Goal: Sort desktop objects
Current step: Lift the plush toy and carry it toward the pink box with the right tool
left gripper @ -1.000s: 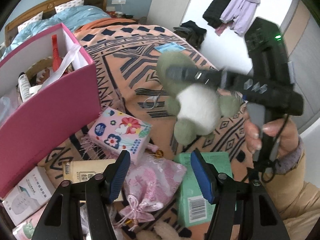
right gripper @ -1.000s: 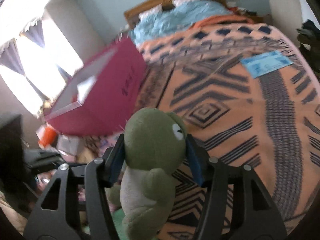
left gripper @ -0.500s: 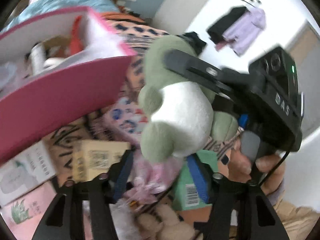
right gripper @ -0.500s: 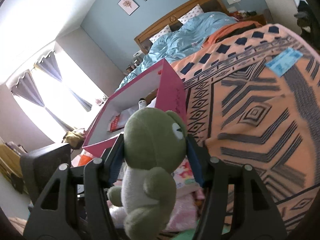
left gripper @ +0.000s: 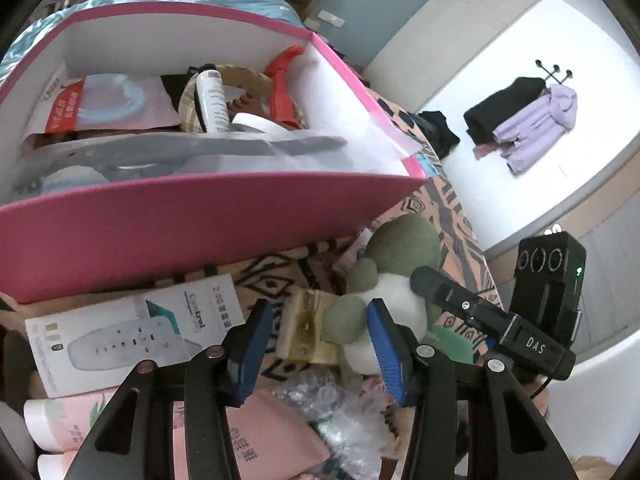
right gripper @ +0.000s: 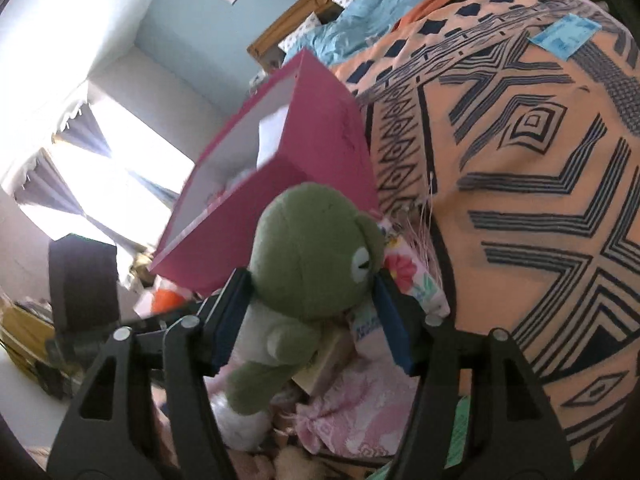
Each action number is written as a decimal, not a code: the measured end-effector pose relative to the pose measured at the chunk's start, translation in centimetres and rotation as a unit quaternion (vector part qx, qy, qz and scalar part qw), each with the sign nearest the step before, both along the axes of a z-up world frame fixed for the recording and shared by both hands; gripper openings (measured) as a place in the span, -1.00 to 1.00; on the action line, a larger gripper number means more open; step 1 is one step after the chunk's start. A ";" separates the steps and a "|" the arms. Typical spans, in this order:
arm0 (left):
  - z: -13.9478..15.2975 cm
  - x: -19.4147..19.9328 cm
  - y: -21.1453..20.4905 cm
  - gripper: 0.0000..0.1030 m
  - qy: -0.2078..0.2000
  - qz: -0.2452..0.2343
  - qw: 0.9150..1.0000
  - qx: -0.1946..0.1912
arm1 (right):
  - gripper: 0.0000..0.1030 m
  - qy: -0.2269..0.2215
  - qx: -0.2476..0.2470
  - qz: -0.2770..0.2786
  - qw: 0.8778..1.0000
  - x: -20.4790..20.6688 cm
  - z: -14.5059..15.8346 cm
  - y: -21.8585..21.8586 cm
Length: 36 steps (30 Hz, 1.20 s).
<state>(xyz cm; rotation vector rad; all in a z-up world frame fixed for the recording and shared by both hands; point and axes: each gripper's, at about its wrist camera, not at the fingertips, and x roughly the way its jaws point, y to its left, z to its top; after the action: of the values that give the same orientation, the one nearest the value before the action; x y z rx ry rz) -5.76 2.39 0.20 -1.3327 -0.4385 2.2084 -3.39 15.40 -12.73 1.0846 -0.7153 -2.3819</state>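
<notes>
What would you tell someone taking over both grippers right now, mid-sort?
Right gripper: jaws opening, the green plush frog between them, head at the pads, just in front of the pink box and not yet over it.
Left gripper: narrowly open, holding nothing; one frog foot hangs between its fingers.
Done: the pink box already holds a white bottle, a red item and packets.
Left: get the frog into the box, then clear the pile in front of it: white power-strip box, tan carton, pink packets and a crumpled plastic wrapper.
</notes>
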 end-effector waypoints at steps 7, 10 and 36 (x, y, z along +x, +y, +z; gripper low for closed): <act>1.5 2.6 1.5 0.11 0.047 -0.052 0.996 -0.058 | 0.58 0.063 0.134 0.016 0.989 1.0 2.3 -0.3; 2.5 4.4 2.4 0.27 0.078 -0.087 0.990 -0.078 | 0.61 0.080 0.153 0.038 0.984 0.2 2.9 -0.4; 0.5 0.2 1.5 0.16 0.014 -0.052 0.997 -0.056 | 0.23 0.052 0.137 0.093 0.985 -0.5 2.1 -1.3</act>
<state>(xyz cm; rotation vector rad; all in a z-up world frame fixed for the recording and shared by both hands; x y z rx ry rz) -5.52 3.91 0.68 -1.3492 -0.2336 2.1899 -3.93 14.07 -10.61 1.0703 -0.2423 -2.3981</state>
